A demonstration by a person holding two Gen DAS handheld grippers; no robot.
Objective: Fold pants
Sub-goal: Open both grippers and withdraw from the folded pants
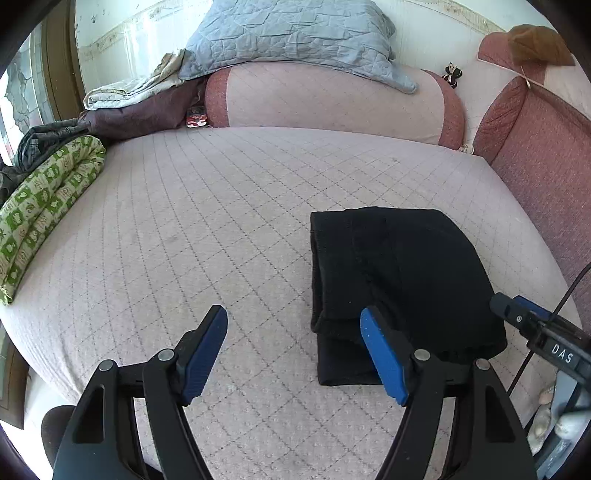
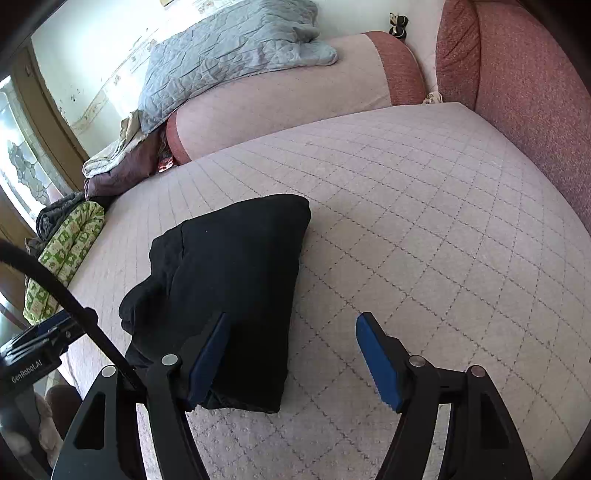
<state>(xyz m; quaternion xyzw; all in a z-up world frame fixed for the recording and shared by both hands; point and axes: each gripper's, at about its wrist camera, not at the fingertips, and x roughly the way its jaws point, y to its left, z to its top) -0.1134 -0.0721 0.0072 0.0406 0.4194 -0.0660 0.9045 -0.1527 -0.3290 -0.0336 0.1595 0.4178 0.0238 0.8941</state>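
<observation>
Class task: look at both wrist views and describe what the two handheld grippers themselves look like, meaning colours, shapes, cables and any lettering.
Left gripper and right gripper: black linkage arms with silver pivot pins, triangular cut-outs and ribbed blue pads. A thin black cable trails off. Lettering "DAS" on the right and "GenRobot.AI" on the left. No sleeves visible.

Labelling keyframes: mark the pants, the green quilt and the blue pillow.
pants [image 2: 229, 280]: right wrist view, middle of the folded black stack.
green quilt [image 1: 44, 206]: left wrist view, patterned top of the roll.
blue pillow [image 1: 291, 33]: left wrist view, centre of its quilted face.
</observation>
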